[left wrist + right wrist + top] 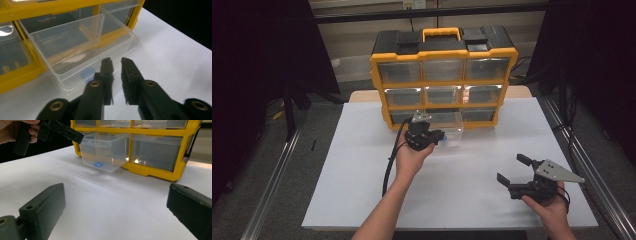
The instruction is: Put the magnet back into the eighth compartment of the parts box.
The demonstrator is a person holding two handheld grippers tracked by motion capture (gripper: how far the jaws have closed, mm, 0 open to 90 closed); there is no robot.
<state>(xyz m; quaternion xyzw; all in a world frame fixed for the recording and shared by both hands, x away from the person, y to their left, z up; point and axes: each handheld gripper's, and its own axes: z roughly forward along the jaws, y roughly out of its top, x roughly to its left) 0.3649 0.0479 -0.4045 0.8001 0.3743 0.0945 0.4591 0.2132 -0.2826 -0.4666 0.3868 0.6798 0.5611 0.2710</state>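
A yellow and black organizer with clear drawers stands at the back of the white table. Its bottom-middle drawer is pulled out, and a small blue disc lies on the drawer floor. My left gripper hovers just in front of that drawer's front wall. Its jaws stand almost together with a thin gap and nothing between them. My right gripper rests low at the right front, far from the drawer. It is wide open and empty.
The organizer's other drawers are pushed in. The white tabletop spreads out left and front of the organizer. Black metal rails run along both sides of the table. The left gripper is at the top left of the right gripper view.
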